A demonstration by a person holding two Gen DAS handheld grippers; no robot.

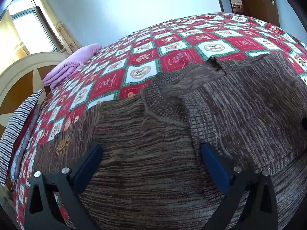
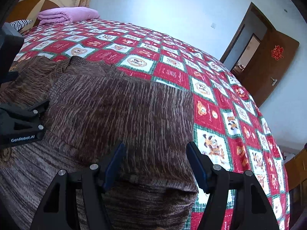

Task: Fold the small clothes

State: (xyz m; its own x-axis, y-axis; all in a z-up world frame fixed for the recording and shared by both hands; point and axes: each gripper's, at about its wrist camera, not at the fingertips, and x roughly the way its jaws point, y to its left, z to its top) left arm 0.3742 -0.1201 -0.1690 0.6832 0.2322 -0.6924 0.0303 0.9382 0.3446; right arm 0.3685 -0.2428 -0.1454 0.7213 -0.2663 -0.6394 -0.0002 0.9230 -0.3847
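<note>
A brown striped knit sweater (image 1: 153,134) lies spread on the bed, with its neck opening (image 1: 215,66) at the far edge. It also shows in the right wrist view (image 2: 115,105), with one side folded over the body. My left gripper (image 1: 151,149) is open and hovers just above the sweater's middle. My right gripper (image 2: 155,149) is open above the folded part, near the sweater's right edge. The left gripper also shows at the left edge of the right wrist view (image 2: 25,118).
The bed has a red, white and green patchwork cover (image 2: 172,72). A folded pink blanket (image 1: 71,65) and a striped cloth (image 1: 17,130) lie by the headboard (image 1: 21,71). A brown door (image 2: 272,61) stands open on the right.
</note>
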